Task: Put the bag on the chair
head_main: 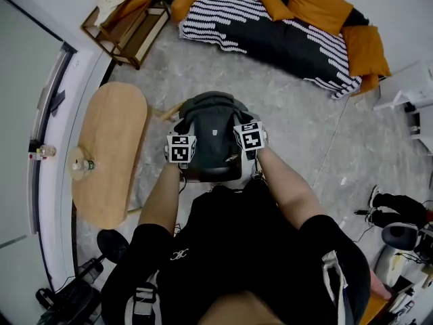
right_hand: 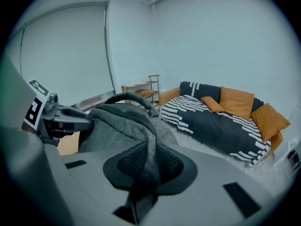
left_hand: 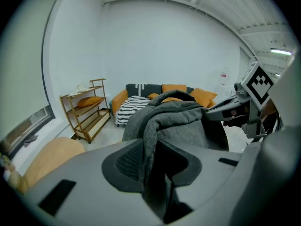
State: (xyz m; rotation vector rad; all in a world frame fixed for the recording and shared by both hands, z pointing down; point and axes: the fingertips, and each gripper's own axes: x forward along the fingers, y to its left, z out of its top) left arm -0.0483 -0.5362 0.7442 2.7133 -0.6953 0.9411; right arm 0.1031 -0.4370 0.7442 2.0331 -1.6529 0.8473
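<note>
Jaws clamp the bag — top pointing away.

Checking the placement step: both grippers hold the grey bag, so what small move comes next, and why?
Probably ease the bag a little lower before letting go. The left gripper and right gripper each pinch its grey fabric, and in the head view it hides what lies below, except a wooden piece at its left. Whether it already rests on a chair I cannot tell.
</note>
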